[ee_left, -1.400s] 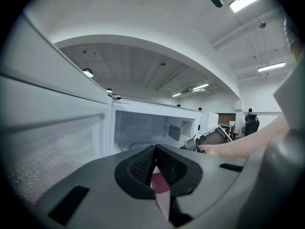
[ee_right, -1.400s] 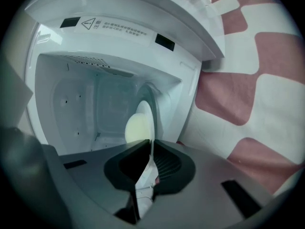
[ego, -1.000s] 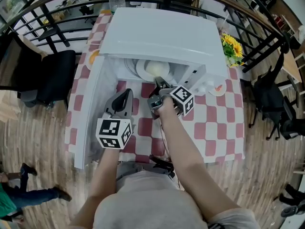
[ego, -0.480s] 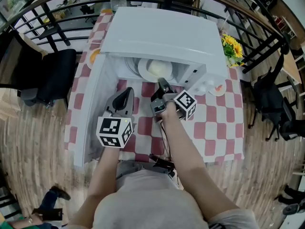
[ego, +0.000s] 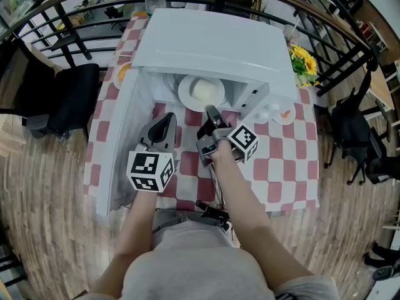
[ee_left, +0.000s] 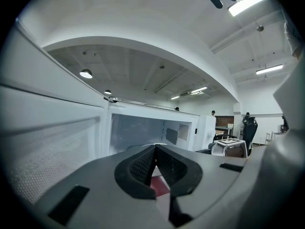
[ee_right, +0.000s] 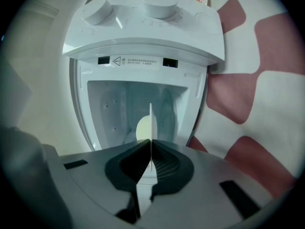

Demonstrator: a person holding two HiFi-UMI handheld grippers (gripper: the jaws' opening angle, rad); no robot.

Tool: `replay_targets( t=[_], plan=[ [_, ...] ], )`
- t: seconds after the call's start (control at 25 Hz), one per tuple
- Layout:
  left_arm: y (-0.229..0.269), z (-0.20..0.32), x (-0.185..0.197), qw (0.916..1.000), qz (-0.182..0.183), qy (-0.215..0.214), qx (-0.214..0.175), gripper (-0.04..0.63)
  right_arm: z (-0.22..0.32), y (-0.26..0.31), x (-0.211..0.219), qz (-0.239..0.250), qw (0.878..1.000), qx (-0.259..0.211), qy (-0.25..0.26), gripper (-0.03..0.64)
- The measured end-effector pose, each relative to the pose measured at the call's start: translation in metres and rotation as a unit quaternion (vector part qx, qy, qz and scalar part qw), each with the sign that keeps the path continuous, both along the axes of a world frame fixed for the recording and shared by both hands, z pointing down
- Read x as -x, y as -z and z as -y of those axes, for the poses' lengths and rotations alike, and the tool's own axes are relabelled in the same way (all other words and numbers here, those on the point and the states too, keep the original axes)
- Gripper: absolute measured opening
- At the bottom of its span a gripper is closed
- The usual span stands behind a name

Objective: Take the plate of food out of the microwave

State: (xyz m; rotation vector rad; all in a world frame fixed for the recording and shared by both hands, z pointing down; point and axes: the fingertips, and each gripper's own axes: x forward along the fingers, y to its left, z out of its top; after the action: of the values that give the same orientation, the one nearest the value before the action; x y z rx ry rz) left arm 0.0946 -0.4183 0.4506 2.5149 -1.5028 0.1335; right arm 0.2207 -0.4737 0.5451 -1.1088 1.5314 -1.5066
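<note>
— Head view first: found the plate (ego: 201,92) just beyond the right gripper (ego: 211,110) tips, in the mouth of the microwave (ego: 212,42), with a pale mound of food (ego: 205,90) on top. Gripped or only touched?

— Gripped. Saw in the right gripper view both jaws closed tight on the near rim, with the plate edge-on and running straight ahead from the pads, half in the cavity.

— Judged how for handling?

— Stiff, likely ceramic, so breakable and slick under the pads. Held by one edge only, hence prone to sag or twist at the far side under the load. Would have kept the pinch deep over the rim, stayed level and drawn out slowly. Could have done with support under the opposite edge.

— And the left gripper (ego: 167,119)?

— Jaws together on nothing. Hung beside the right one, short of the opening, with the open door (ego: 119,130) on its outer side. Confirmed in the left gripper view: pads (ee_left: 143,163) pressed shut, only white cavity wall ahead.

— Anything given by one view and not by another?

— Got the whole layout from the head view alone: checked tablecloth (ego: 278,161) below both grippers, sunflowers (ego: 304,58) far off to the right gripper's right. Missed the pinch itself there, with the gripper body covering it. Got the bite on the rim, plus the control knobs (ee_right: 159,6), from the right gripper view alone. Could not pick out the plate for certain in the left gripper view.
</note>
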Motion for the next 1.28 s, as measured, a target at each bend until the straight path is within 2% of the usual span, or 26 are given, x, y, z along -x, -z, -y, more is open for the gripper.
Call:
replay_targets(
  t=[0.32, 0.92, 1.28],
  plan=[
    [0.004, -0.003, -0.002, 1.0000, -0.001, -0.004, -0.008, 0.002, -0.017, 0.020, 0.002, -0.002, 1.000, -0.026, -0.011, 0.029],
    [0.015, -0.011, -0.009, 0.9996, -0.001, -0.016, -0.024, 0.002, -0.053, 0.050, 0.004, 0.005, 0.999, -0.045, -0.011, 0.029],
    [0.022, -0.018, -0.013, 0.9991, -0.007, -0.022, -0.034, 0.002, -0.069, 0.060, 0.005, 0.015, 0.998, -0.046, -0.028, 0.029]
  ],
)
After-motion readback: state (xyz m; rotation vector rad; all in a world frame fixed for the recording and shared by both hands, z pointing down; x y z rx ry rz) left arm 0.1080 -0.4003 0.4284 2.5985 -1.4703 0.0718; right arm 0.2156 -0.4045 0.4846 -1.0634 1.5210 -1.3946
